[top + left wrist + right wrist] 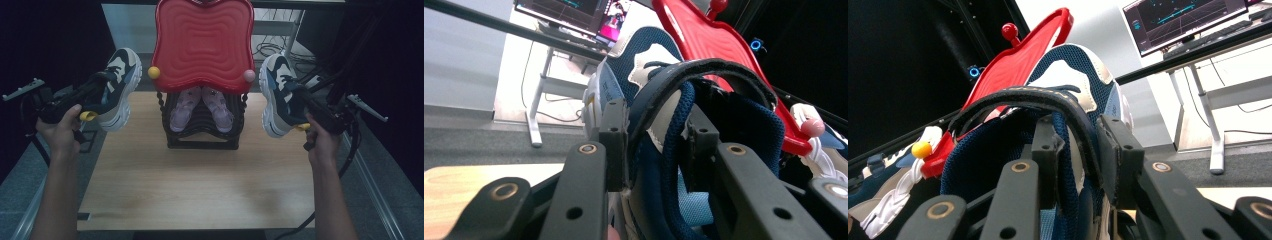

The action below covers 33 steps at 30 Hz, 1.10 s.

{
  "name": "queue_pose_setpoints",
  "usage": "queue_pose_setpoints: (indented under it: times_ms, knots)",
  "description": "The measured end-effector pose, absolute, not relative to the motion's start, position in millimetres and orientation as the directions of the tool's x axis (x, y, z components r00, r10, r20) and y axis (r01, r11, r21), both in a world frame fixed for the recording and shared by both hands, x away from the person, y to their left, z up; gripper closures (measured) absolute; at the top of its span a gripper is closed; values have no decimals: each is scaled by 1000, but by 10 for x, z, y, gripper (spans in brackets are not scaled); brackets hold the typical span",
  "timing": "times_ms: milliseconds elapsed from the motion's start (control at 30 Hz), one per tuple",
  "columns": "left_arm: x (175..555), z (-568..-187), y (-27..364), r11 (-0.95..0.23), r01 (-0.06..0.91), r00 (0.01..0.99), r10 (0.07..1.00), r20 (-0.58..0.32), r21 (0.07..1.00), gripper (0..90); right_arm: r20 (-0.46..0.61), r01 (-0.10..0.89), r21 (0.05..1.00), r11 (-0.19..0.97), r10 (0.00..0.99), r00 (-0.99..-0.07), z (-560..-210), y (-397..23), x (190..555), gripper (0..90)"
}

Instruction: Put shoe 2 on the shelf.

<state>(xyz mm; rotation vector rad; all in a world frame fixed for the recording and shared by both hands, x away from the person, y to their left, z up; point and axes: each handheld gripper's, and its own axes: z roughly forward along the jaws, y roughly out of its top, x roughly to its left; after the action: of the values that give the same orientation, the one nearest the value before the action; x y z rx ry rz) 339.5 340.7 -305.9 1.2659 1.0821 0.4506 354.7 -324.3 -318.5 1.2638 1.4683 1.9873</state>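
Gripping navy, cream and white sneakers by their collars: left gripper (95, 92) fingers, right gripper (299, 107) fingers.

Sneakers (118, 85) (280, 92) flanking central rack (202, 132)

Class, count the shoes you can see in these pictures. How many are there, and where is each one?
4. A navy-and-cream sneaker in the left claw, its mate in the right claw, and two pink shoes in the black rack. More may be hidden.

High view looks forward and down over the bench (200, 185); both tool cameras sit close, facing upward — all share the red lid (202, 42).
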Motion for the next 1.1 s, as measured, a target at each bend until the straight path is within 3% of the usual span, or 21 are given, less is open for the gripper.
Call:
queue_pose_setpoints:
  times_ms: [600,1100]
  knots:
    - [3587,-2468,3134,228,213,487,818,-305,950,687,375,157,924,-349,748,-547,-2379,-3003,3703,710]
    - [3868,-2131,2874,248,221,531,780,-330,943,687,338,180,940,-290,730,-594,-1957,-2558,3916,711]
